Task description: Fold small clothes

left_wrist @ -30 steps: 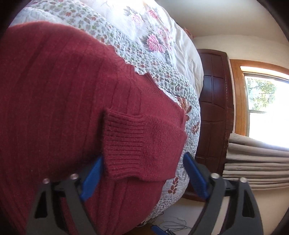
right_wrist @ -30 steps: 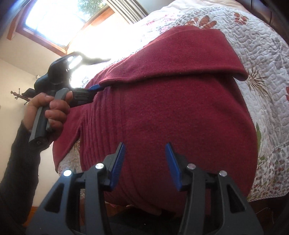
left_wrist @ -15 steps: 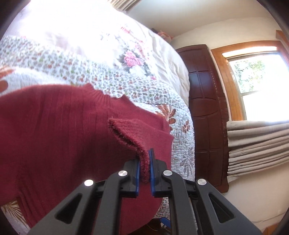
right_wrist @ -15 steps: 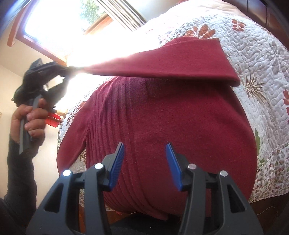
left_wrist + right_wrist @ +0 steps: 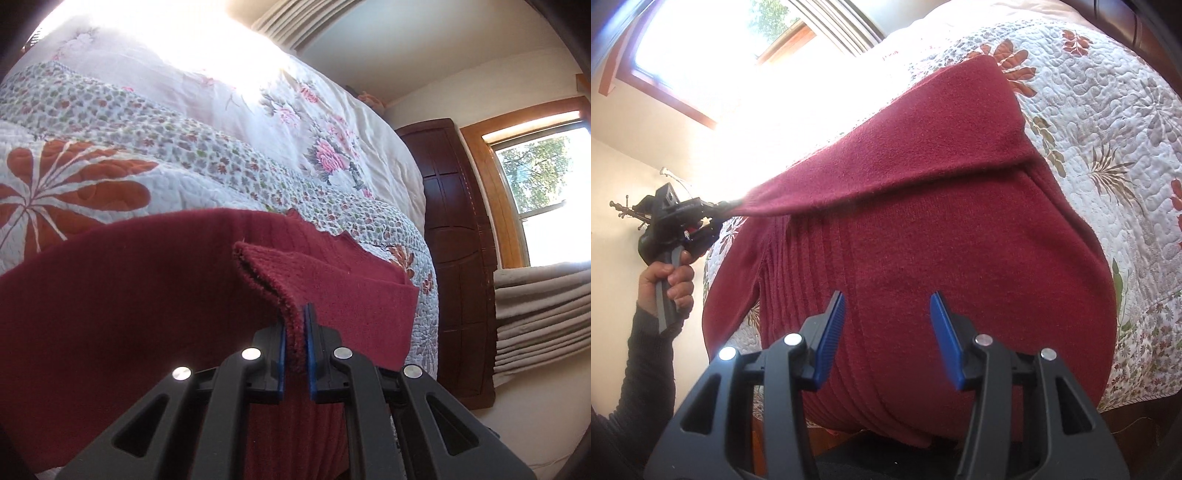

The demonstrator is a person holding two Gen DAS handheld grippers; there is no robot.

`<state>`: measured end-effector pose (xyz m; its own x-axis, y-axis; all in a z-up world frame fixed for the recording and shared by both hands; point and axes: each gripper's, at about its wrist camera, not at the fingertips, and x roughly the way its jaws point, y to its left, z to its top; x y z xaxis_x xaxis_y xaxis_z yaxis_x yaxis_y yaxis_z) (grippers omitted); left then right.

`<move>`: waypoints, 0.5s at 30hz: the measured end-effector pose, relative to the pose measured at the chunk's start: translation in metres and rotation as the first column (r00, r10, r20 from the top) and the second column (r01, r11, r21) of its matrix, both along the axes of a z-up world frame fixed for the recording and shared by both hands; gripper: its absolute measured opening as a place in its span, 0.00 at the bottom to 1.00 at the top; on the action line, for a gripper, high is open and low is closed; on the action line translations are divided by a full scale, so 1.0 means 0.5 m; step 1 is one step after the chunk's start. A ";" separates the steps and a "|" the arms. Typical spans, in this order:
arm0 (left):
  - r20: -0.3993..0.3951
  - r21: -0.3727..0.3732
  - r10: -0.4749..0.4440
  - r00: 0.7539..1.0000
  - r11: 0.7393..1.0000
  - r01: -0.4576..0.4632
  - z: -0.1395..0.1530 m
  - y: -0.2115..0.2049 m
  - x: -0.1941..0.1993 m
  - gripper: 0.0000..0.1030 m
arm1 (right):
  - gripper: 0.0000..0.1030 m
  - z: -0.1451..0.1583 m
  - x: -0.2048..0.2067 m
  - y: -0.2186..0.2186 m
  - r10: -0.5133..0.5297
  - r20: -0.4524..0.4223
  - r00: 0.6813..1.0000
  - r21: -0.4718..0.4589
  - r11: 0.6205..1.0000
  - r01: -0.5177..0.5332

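One red sweater (image 5: pixel 942 240) lies on one quilt (image 5: pixel 1108 110); left gripper (image 5: pixel 294 332) pinches its one cuff (image 5: pixel 273 277), right gripper (image 5: pixel 886 332) spread wide, lower centre.

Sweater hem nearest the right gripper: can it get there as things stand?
Probably yes. The right gripper hangs open just above the sweater, nothing between; the left gripper holds the sleeve off to the side.

Dark red sweater (image 5: pixel 923 240); white quilt (image 5: pixel 1108 129), rust-orange leaves; blue-padded fingers (image 5: pixel 831 332).
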<state>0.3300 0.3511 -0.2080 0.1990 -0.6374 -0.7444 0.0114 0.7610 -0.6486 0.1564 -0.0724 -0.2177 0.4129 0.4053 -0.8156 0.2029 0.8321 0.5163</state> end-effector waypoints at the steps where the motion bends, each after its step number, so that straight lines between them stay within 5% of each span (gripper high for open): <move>1: -0.008 0.008 0.006 1.000 1.000 -0.006 -0.020 -0.001 -0.005 0.08 | 0.47 -0.001 0.002 -0.001 0.000 -0.001 1.000 -0.001 1.000 0.000; 10: -0.101 0.032 0.035 0.994 0.999 -0.032 -0.135 0.018 -0.015 0.11 | 0.47 0.000 0.005 -0.004 0.006 -0.007 1.000 -0.004 1.000 -0.006; 14: 0.000 0.130 0.125 0.992 0.984 -0.124 -0.067 0.032 -0.049 0.23 | 0.47 0.009 0.002 -0.007 0.008 0.007 1.000 -0.007 1.000 -0.008; 15: 0.050 0.134 0.147 0.988 0.979 -0.153 -0.038 0.033 -0.062 0.33 | 0.47 0.010 0.002 -0.009 0.006 0.010 1.000 -0.004 1.000 -0.006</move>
